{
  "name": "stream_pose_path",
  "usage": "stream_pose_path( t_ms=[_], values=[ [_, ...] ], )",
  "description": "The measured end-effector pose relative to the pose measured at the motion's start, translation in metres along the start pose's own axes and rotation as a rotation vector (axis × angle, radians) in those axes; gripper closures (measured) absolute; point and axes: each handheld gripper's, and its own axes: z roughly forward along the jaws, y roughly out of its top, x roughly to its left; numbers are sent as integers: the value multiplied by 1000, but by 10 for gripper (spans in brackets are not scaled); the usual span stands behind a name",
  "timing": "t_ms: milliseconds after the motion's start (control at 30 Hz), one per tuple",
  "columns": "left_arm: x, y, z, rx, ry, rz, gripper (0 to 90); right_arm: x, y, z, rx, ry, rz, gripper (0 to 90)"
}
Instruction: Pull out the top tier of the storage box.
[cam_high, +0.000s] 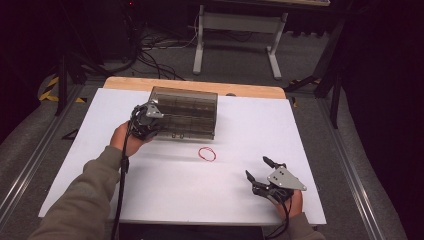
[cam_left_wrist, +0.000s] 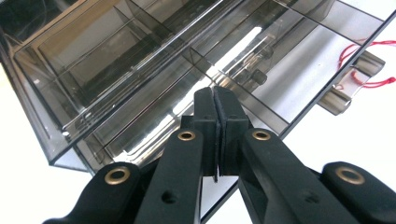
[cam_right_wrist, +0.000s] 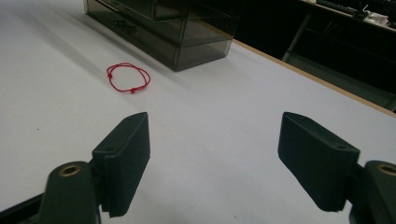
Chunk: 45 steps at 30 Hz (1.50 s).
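A smoky, see-through compartment box (cam_high: 186, 118) sits at the far middle of the white worktop (cam_high: 165, 190). The left gripper (cam_high: 148, 116), at the box's 9 o'clock, has its fingers (cam_left_wrist: 205, 116) clenched on the thin edge of the box's open clear lid (cam_left_wrist: 299, 88). A red string loop (cam_high: 207, 154) lies just beside the box at its 5 o'clock. Well apart, at the loop's 4 o'clock, the right gripper (cam_high: 260, 168) rests with fingers (cam_right_wrist: 125, 158) spread wide, grasping nothing.
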Motion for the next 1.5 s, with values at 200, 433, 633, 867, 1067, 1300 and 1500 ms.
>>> stream_pose_path(
  t_ms=[200, 433, 633, 867, 1067, 1300, 1500],
  values=[
    [0, -5, -3, -14, 2, -8, 884, 0, 0, 0, 2, -1, -1, 262],
    [6, -12, -8, -7, 27, -18, 885, 0, 0, 0, 4, 0, -3, 262],
    [17, -22, -14, -13, 15, -58, 894, 1, 0, 0, 6, 2, -4, 263],
    [15, -23, -16, -3, 6, -52, 894, 1, 0, 1, 8, 3, -10, 262],
    [13, -26, -19, -1, 3, -39, 894, 1, 0, 0, 7, 3, -5, 262],
    [11, -30, -22, -2, 7, -30, 894, 1, 0, 1, 9, 6, -10, 262],
    [8, -31, -23, -3, -4, -34, 885, 1, 1, 1, 8, 6, -9, 272]
  ],
)
